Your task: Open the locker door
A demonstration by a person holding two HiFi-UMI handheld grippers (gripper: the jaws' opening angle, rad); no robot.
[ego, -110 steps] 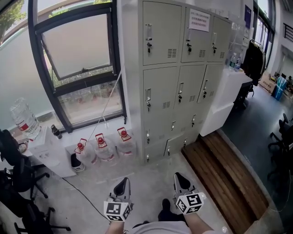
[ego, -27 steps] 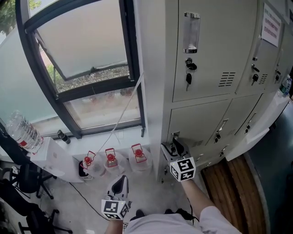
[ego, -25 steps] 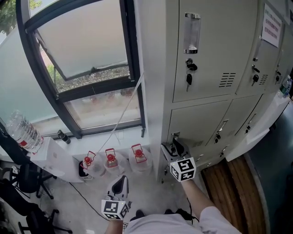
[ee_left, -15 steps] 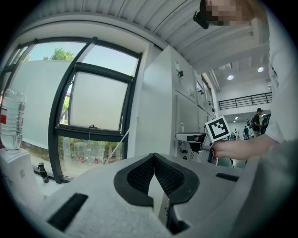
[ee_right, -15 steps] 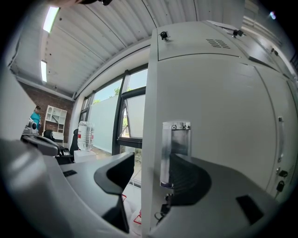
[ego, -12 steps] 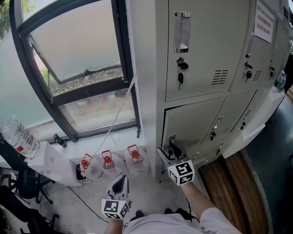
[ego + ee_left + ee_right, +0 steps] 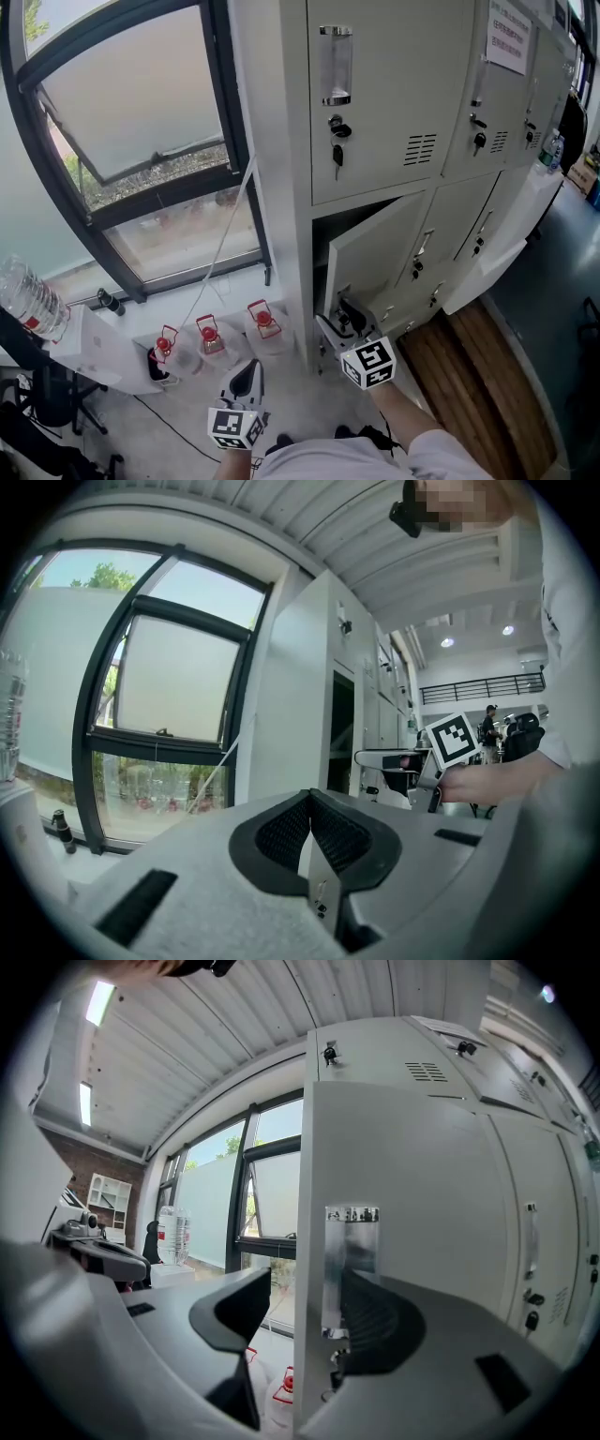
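The grey locker door point(image 7: 375, 248), leftmost in the middle row, stands partly swung out from its dark compartment. My right gripper point(image 7: 339, 314) is at the door's free edge near its lower part, jaws on either side of it. In the right gripper view the door edge point(image 7: 302, 1269) runs between the jaws of the right gripper point(image 7: 305, 1302), and the metal handle plate point(image 7: 352, 1251) lies against the right jaw. My left gripper point(image 7: 249, 375) hangs low over the floor, shut and holding nothing; the same gripper point(image 7: 309, 803) faces the lockers' side.
The locker above point(image 7: 375, 103) has keys hanging in its lock point(image 7: 336, 150). Three red-capped water jugs point(image 7: 208, 337) stand on the floor under the window point(image 7: 131, 141). A large bottle point(image 7: 28, 295) sits at the left. A wooden platform point(image 7: 469, 375) runs at the right.
The middle-row door has swung from shut to partly open, with the right gripper drawing back and down along with its edge. The left gripper has stayed put.
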